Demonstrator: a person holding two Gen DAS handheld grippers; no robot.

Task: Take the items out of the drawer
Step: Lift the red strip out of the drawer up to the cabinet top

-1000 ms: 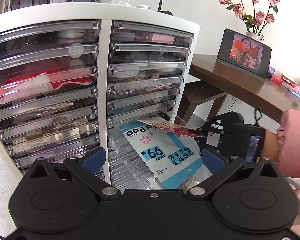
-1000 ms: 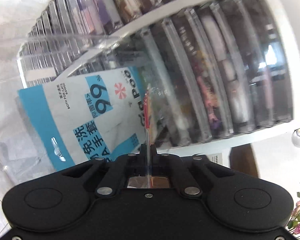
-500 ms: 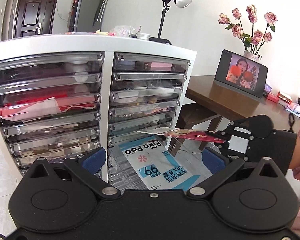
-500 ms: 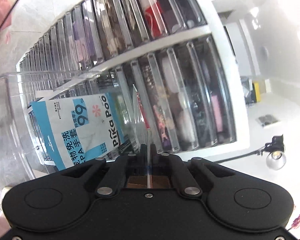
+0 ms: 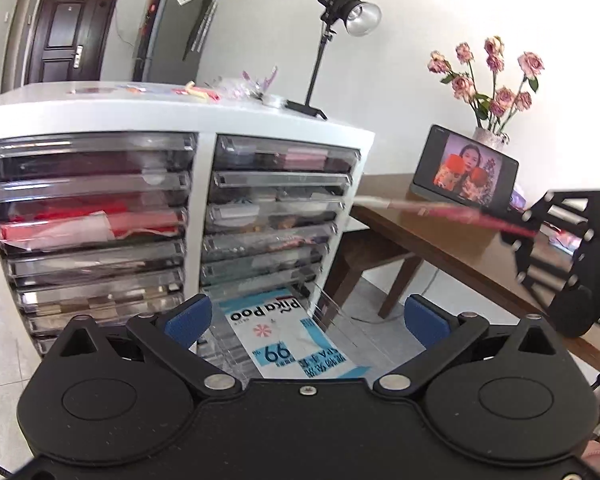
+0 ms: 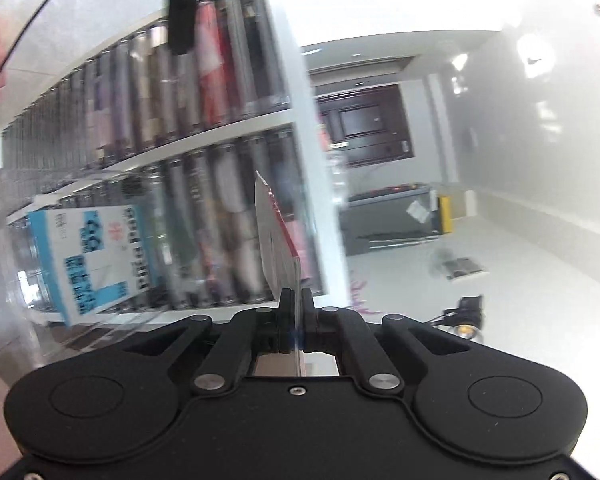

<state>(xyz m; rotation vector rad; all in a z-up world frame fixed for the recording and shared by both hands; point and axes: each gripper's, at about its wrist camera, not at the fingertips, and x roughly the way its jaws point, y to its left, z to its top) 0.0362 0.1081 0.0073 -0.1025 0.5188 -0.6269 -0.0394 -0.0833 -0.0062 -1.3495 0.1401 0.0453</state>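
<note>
right claw point(image 6: 296, 300) pinches blurred red packet point(image 6: 278, 236), label unreadable

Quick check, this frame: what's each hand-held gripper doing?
Left hand-held gripper: open, empty.
Right hand-held gripper: shut on a thin red packet.

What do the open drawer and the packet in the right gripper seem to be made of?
Drawer: clear hard plastic, glossy; the blue bag inside shows through its walls. Packet: thin, flat, shiny, red and silvery, probably plastic film or foil; blur leaves it open. Right gripper pinches its edge.
</note>
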